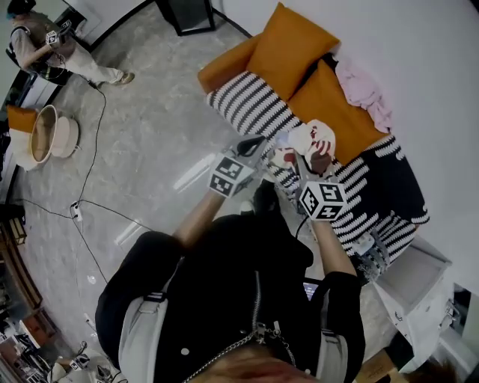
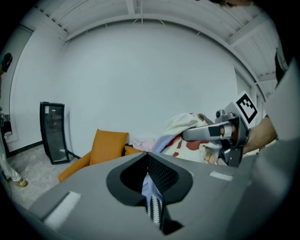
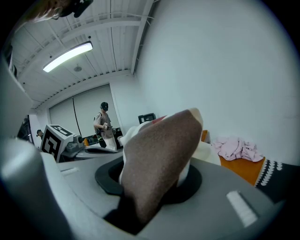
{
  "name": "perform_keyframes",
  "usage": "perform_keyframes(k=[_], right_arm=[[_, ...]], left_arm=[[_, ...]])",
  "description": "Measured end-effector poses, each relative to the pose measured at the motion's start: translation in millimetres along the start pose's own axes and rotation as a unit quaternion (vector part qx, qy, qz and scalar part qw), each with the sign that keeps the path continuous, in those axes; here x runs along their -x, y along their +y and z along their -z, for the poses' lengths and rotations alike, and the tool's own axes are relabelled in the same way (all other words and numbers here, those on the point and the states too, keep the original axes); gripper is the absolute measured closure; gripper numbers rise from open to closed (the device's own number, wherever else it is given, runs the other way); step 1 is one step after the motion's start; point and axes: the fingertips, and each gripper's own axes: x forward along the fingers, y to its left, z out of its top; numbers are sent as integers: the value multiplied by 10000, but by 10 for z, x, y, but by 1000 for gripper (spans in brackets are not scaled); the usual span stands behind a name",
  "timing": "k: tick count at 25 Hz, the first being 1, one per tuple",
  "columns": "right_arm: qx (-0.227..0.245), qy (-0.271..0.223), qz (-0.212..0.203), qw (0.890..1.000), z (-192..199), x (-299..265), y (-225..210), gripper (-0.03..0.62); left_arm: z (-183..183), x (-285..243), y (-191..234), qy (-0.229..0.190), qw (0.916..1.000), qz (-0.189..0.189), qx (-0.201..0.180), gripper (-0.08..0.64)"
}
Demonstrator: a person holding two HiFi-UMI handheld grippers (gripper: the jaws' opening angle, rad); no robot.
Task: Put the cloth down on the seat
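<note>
The left gripper has its jaws pinched tight on a thin edge of the cloth, and the right gripper clamps a thick bunch. The cloth is held mid-frame over the striped seat (apparently not yet laid). The next move is to lower and release it, clear of the orange cushions and the pink garment at upper right.

Count: 2 grippers, left gripper and right gripper; 1 patterned cloth; 1 pink cloth; 2 basins; 1 distant person; 1 black floor unit.
</note>
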Motion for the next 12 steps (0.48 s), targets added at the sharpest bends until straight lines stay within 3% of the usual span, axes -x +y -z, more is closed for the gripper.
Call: perform_keyframes(k=[12], right_arm=[[-4, -5, -136, 9999, -383, -491, -548, 440]], left_arm=[[-390, -627, 348, 173, 9998, -43, -123, 549]])
